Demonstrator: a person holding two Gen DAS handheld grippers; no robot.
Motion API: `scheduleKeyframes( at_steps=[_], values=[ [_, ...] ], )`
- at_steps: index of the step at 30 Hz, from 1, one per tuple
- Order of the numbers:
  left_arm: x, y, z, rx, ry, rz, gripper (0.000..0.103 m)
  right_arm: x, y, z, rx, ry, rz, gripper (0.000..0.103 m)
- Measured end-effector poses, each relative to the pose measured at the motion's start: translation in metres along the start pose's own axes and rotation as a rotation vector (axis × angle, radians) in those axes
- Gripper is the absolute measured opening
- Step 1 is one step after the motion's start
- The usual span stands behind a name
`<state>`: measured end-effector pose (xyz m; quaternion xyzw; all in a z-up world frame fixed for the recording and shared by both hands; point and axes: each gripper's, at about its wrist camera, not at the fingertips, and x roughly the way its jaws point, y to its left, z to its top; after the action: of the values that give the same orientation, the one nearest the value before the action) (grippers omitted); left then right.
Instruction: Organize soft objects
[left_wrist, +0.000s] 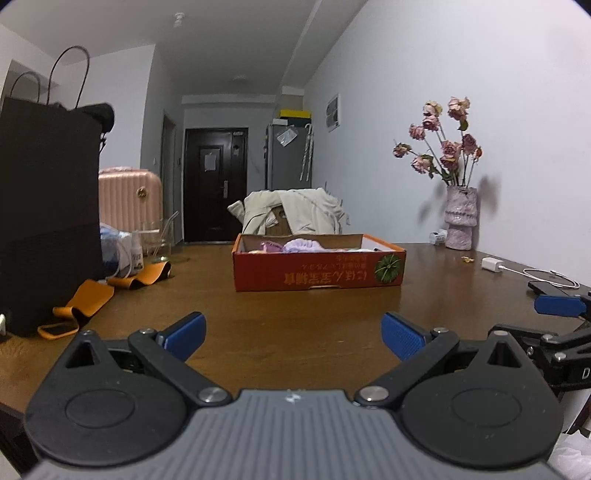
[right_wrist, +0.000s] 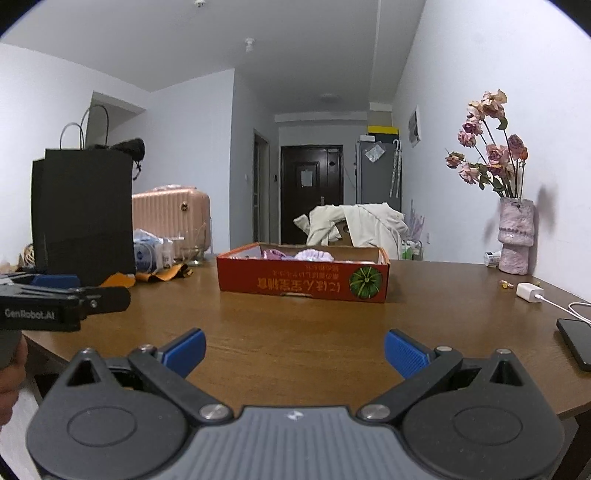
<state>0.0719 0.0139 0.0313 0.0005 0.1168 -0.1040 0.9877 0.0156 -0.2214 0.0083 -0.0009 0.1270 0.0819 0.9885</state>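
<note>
Ahead of both tools you have a broad stretch of bare counter (right_wrist: 295, 332) running up to the red cardboard box (right_wrist: 303, 282), which sits squarely across the middle. The box's top is open, with soft purple items (right_wrist: 310, 254) lying low inside, so you can come in from above.

To your left, the tall black paper bag (left_wrist: 48, 221) walls off that edge, with orange strips (left_wrist: 88, 299) and a cluster of small bottles and glassware (left_wrist: 147, 243) at its foot.

To your right, the vase of dried roses (right_wrist: 515, 240) stands by the wall. A white charger (right_wrist: 530, 291) with its cable and a dark phone (right_wrist: 576, 341) lie flat near the counter's edge.

The left tool (left_wrist: 293, 334) and right tool (right_wrist: 295, 350) sit side by side, close together, both with jaws spread wide.
</note>
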Motion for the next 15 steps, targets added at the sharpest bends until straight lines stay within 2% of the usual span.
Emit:
scheduleKeyframes(
  at_steps=[15],
  values=[
    [-0.0045, 0.0112, 0.0044, -0.022, -0.015, 0.016, 0.103, 0.0023, 0.0019, 0.006, 0.042, -0.005, 0.03, 0.103]
  ],
)
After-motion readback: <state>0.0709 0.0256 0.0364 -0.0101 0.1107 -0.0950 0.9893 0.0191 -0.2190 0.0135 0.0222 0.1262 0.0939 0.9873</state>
